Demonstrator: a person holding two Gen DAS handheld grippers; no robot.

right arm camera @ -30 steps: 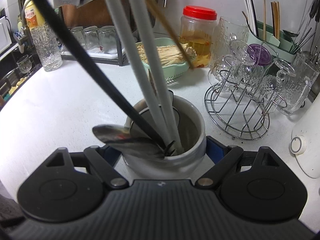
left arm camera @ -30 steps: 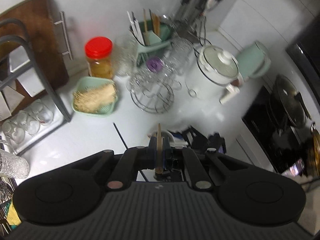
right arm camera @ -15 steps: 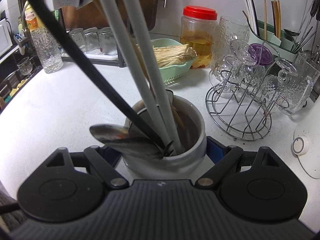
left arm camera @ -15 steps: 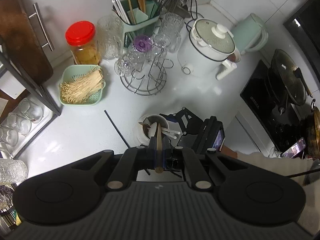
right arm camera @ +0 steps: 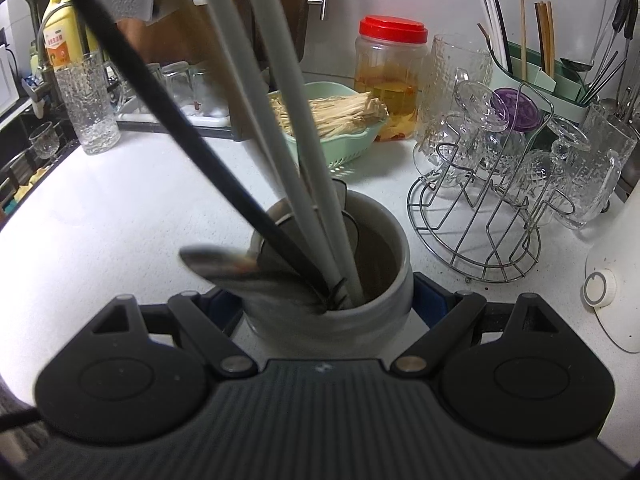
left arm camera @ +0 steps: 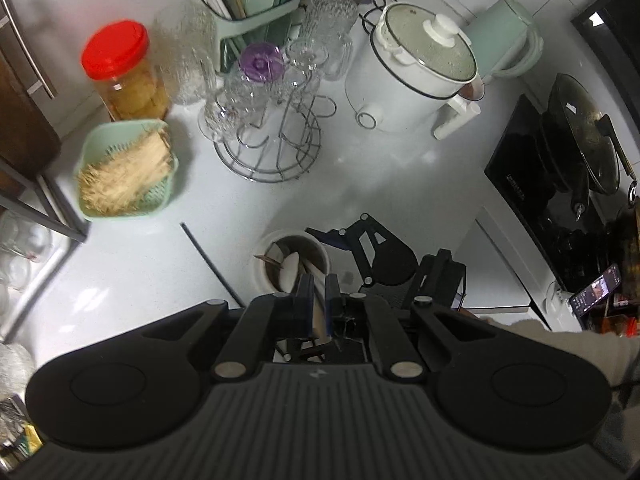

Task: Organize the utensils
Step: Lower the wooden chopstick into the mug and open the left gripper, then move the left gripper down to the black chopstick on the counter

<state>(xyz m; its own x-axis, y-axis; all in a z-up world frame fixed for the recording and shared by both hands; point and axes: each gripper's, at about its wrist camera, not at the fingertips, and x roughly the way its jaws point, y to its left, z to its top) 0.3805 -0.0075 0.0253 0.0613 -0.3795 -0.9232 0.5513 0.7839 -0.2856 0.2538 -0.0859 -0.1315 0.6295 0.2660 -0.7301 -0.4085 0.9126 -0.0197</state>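
A white utensil cup (right arm camera: 332, 280) stands on the counter, held on both sides by my right gripper (right arm camera: 330, 300). In it stand two grey-white chopsticks (right arm camera: 296, 148), a black stick (right arm camera: 168, 108) and a metal spoon (right arm camera: 224, 266). From above, in the left wrist view, the cup (left arm camera: 294, 260) sits just ahead of my left gripper (left arm camera: 316, 312), whose jaws stand slightly apart with a pale stick between them; it looks released into the cup. A black chopstick (left arm camera: 210, 264) lies on the counter left of the cup.
A green basket of dry sticks (left arm camera: 124, 168), a red-lidded jar (left arm camera: 124, 72), a wire glass rack (left arm camera: 272, 120), a green cutlery caddy (left arm camera: 248, 4), a white cooker (left arm camera: 416, 68) and a stove with a pan (left arm camera: 576, 152) ring the counter.
The left gripper has risen above the cup and its jaws have parted; the wooden chopstick it pinched has gone down into the cup. The right gripper has kept its hold on the cup.
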